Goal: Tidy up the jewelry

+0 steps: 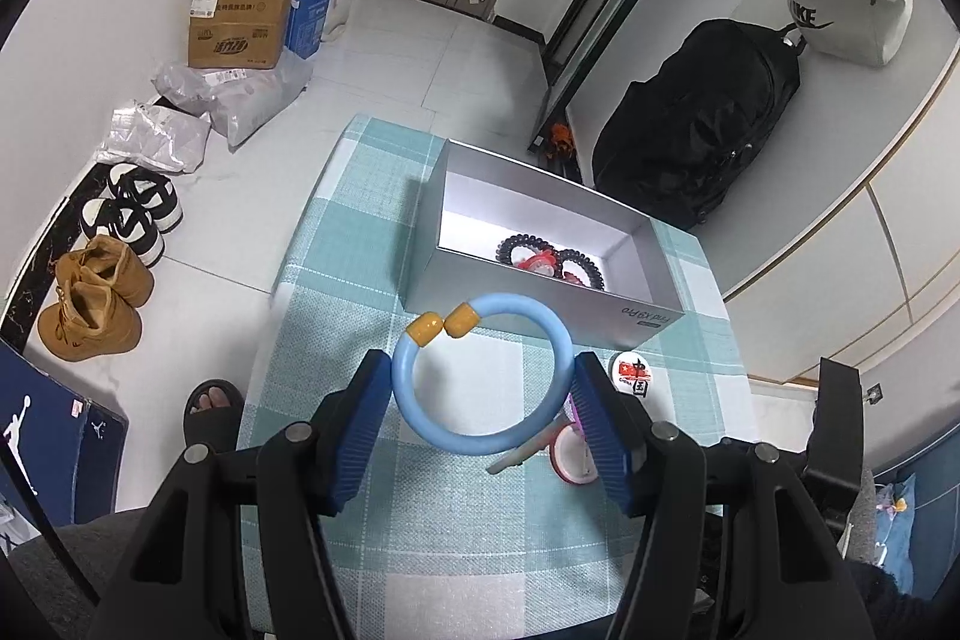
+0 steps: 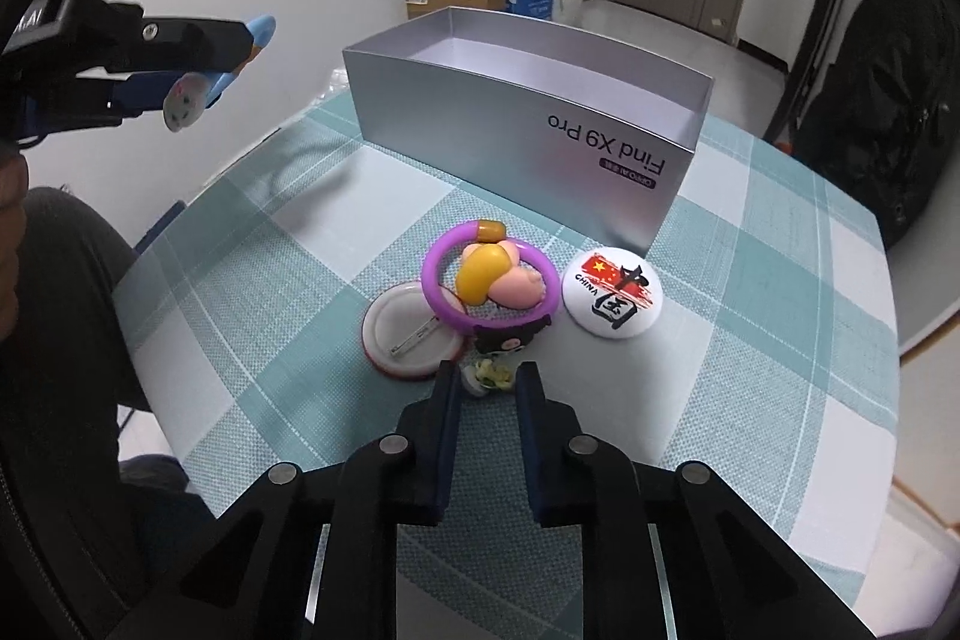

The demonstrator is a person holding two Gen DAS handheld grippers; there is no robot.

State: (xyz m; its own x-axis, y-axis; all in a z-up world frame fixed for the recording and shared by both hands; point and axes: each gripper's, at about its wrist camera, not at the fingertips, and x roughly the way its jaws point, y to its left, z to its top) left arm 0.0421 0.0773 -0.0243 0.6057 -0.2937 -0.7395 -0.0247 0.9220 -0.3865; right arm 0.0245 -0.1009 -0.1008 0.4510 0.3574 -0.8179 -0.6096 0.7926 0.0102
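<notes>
Teal-check tablecloth (image 2: 750,280) w/ silver box (image 2: 516,124); shoes (image 1: 102,292) on floor.

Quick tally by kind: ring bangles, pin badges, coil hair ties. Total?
Ring bangles: 2 (blue bangle in left claw, purple bangle on table)
Pin badges: 2 (China badge, face-down badge)
Coil hair ties: 2 (left tie, right tie, both in box)
Total: 6
</notes>
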